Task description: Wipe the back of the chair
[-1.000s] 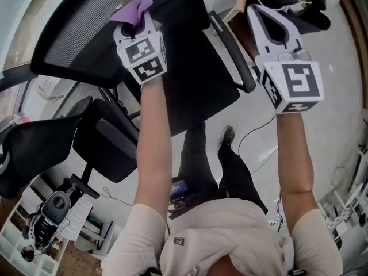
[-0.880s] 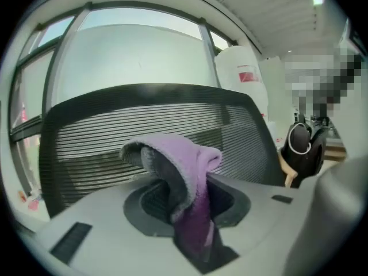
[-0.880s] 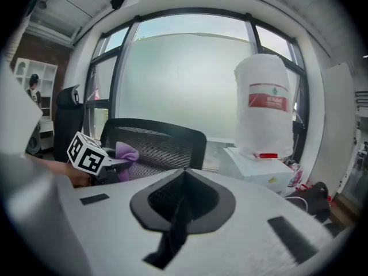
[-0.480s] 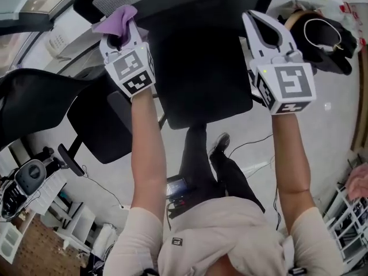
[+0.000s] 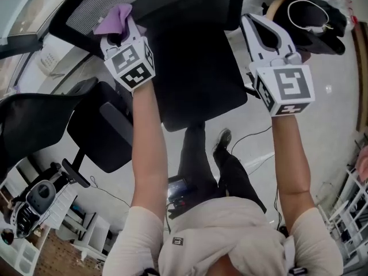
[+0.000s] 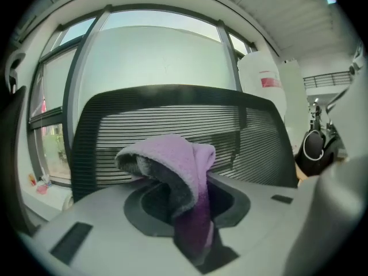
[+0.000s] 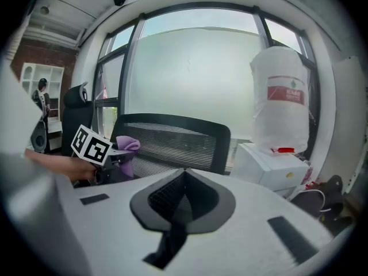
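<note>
A black office chair stands in front of me; its mesh back (image 5: 109, 2) is at the top left and its seat (image 5: 195, 68) lies between my arms. My left gripper (image 5: 121, 32) is shut on a purple cloth (image 5: 115, 19), which is held close to the mesh back. In the left gripper view the cloth (image 6: 181, 165) bulges out of the jaws in front of the chair back (image 6: 172, 119). My right gripper (image 5: 250, 20) hangs over the seat's right edge, shut with nothing in it. The right gripper view shows the chair back (image 7: 172, 142) and the cloth (image 7: 127, 145).
A second black chair (image 5: 40, 131) stands at the left. White shelving (image 5: 34, 234) fills the bottom left. A black bag with a white cable (image 5: 313, 13) lies at the top right. A white tank (image 7: 286, 96) on a white box (image 7: 270, 160) stands by the window.
The head view has swung a little, so the chair and floor shift in the frame. My left gripper keeps the purple cloth near the chair back. The right gripper stays shut beside the seat.
</note>
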`<state>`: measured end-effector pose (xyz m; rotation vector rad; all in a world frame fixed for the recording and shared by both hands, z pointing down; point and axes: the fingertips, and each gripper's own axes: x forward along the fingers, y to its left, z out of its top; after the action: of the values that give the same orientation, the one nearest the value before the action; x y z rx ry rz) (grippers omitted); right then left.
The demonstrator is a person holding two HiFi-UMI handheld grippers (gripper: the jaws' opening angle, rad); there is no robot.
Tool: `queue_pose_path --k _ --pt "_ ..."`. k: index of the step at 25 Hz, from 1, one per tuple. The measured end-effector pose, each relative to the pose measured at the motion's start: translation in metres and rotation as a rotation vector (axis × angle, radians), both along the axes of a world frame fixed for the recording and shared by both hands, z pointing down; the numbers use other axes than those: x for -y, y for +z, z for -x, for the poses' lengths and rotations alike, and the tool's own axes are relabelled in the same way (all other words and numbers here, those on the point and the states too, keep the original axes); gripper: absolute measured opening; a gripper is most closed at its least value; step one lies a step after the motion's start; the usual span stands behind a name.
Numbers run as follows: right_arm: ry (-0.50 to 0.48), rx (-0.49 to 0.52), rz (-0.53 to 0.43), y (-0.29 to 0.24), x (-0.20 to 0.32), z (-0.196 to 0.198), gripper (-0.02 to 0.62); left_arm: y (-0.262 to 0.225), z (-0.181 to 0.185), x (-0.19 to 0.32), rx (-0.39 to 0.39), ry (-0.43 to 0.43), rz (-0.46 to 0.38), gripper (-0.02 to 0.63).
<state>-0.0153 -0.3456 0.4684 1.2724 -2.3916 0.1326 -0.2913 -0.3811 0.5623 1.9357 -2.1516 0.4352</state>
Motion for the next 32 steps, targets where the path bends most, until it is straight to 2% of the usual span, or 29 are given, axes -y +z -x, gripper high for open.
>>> queue_pose_path --k 2,5,9,11,16,23,27,32 --pt "0.049 -0.009 0.01 0.005 -0.002 -0.033 -0.005 0.004 -0.044 0.018 -0.03 0.055 -0.006 0.12" --pt "0.134 -0.017 0.027 0.015 -0.008 -0.085 -0.005 0.012 -0.127 0.043 -0.05 0.182 -0.001 0.12" --pt "0.221 -0.021 0.044 0.026 -0.022 -0.139 -0.005 0.027 -0.245 0.06 -0.024 0.381 0.023 0.12" --pt "0.248 -0.022 0.05 0.029 -0.028 -0.157 -0.005 0.031 -0.277 0.064 -0.019 0.42 0.026 0.12" --pt "0.286 -0.018 0.057 0.031 -0.034 -0.184 -0.005 0.029 -0.28 0.064 -0.025 0.423 0.018 0.115" --pt "0.25 -0.016 0.05 0.024 -0.032 -0.164 -0.005 0.028 -0.271 0.061 0.006 0.448 0.03 0.115" --pt "0.221 -0.021 0.043 0.016 -0.03 -0.149 -0.005 0.031 -0.243 0.056 0.019 0.41 0.051 0.115" --pt "0.182 -0.024 0.031 0.002 -0.029 -0.128 -0.005 0.034 -0.184 0.044 0.04 0.338 0.088 0.114"
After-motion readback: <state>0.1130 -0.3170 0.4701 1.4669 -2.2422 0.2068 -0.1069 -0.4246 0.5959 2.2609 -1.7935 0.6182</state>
